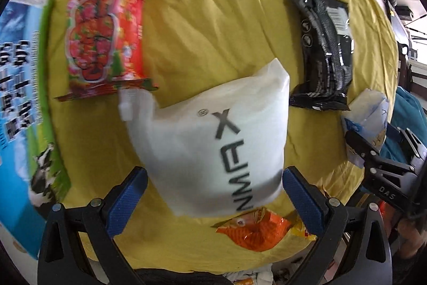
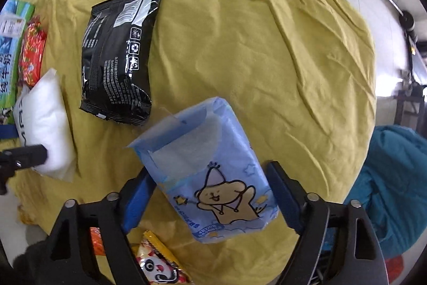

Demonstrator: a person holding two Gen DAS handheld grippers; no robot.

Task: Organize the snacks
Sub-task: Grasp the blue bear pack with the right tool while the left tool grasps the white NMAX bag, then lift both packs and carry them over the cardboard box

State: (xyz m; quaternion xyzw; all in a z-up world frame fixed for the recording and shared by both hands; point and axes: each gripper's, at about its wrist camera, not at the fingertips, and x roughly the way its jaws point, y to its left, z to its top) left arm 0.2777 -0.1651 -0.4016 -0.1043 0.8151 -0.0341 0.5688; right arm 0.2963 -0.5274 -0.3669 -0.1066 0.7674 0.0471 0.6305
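My left gripper (image 1: 214, 200) holds a white pouch (image 1: 213, 140) with black letters between its blue pads, above the yellow cloth (image 1: 213, 18). A red snack bag (image 1: 106, 31) lies to the upper left and a black snack bag (image 1: 323, 50) to the upper right. My right gripper (image 2: 209, 200) is shut on a light blue tissue pack (image 2: 213, 178) with a cartoon bear. The black snack bag (image 2: 120, 58) lies beyond it, and the white pouch (image 2: 45, 124) shows at the left.
A blue and green milk carton box (image 1: 24, 98) stands along the left edge. An orange snack bag (image 1: 253, 231) lies near the table's front edge, beside a panda-print bag (image 2: 160, 266). A teal cushion (image 2: 395, 191) sits off the table at the right.
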